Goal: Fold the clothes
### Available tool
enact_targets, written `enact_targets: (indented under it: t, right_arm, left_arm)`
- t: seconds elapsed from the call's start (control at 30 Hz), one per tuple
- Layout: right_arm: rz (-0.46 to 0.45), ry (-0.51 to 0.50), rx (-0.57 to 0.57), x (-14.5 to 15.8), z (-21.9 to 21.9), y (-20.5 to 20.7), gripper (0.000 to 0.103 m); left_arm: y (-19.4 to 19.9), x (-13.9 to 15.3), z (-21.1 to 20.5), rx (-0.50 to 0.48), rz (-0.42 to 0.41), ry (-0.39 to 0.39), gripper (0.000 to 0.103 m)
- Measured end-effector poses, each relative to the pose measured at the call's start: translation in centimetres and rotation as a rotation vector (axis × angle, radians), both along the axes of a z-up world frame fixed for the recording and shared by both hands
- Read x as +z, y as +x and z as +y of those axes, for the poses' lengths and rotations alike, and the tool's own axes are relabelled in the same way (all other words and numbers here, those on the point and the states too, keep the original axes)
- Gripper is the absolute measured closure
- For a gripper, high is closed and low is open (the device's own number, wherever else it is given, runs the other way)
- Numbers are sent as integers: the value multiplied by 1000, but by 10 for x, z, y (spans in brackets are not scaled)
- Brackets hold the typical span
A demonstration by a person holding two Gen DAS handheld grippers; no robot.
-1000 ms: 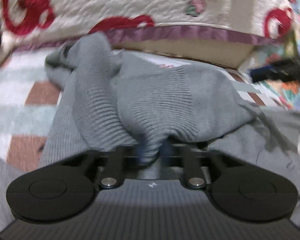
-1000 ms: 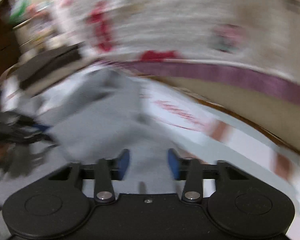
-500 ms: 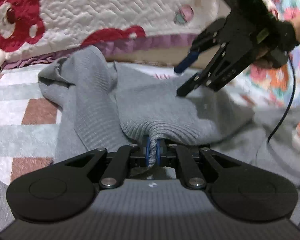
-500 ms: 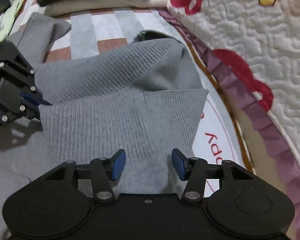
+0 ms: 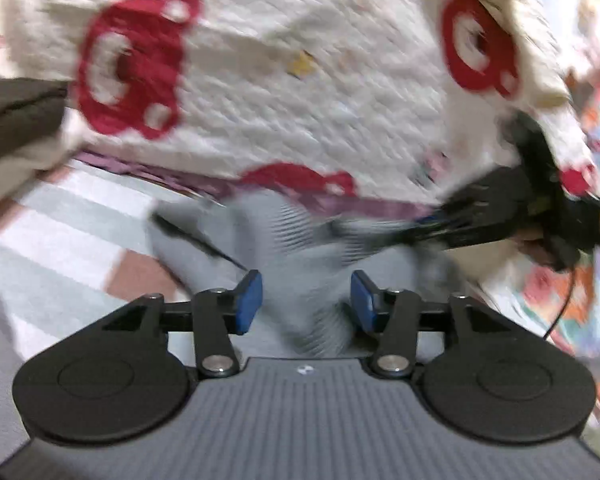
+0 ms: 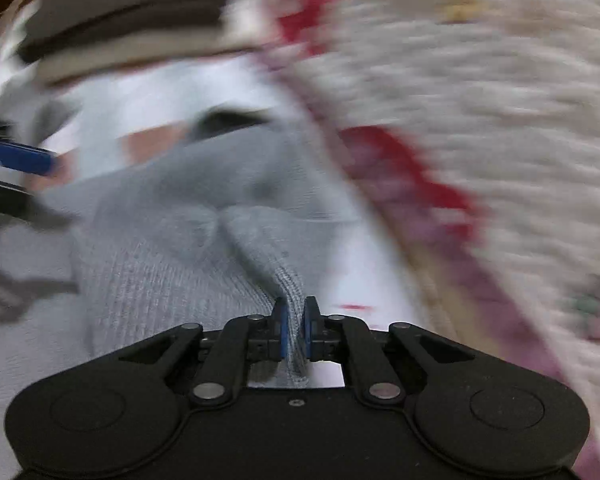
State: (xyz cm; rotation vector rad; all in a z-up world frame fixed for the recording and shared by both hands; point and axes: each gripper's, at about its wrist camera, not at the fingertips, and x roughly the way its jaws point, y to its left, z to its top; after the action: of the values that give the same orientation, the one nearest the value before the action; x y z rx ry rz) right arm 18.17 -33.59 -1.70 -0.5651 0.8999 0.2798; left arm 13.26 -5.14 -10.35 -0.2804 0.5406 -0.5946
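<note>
1. Since half a second ago the roles have swapped: left gripper (image 5: 306, 300), then pinched on the knit edge, now has its fingers spread with nothing between them; right gripper (image 6: 295, 326), then spread, now has its fingers pressed onto a ribbed edge of the grey sweater (image 6: 188, 240).
2. Sweater lies bunched on the striped bed cover (image 5: 60, 236), just near of the quilt (image 5: 284, 92) with red bear prints. Cloth rises in a ridge from the right fingers toward the far side.
3. Judgement: a fold or re-lay of this edge is in hand. To do it well, keep the pinch on the full ribbed band, draw the edge level and slow so no slack doubles under, and bring the left gripper onto a matching corner before laying down.
4. Hard to read: both views are motion-blurred. Sweater's outline, sleeves and neck cannot be told apart. How many layers the right fingers hold is unclear. Folded dark pile (image 6: 128, 16) at far left is smeared; contents not identifiable.
</note>
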Motion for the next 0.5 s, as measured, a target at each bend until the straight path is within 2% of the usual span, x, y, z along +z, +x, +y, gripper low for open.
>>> enact_targets:
  t: [0.07, 0.13, 0.27, 0.4, 0.5]
  right_arm:
    - [-75, -51, -135, 10, -42, 1, 97]
    - [-146, -101, -270, 19, -83, 2, 97]
    - [-148, -105, -525, 4, -149, 2, 97]
    - [-135, 3, -619, -12, -176, -4, 97]
    - [-175, 86, -626, -15, -175, -7, 97]
  left_arm:
    - [2, 2, 7, 51, -11, -29, 55]
    - [9, -2, 10, 81, 28, -26, 54]
    - [12, -4, 6, 96, 47, 19, 52]
    - [17, -3, -3, 89, 79, 86, 51]
    - [53, -6, -9, 102, 141, 75, 40]
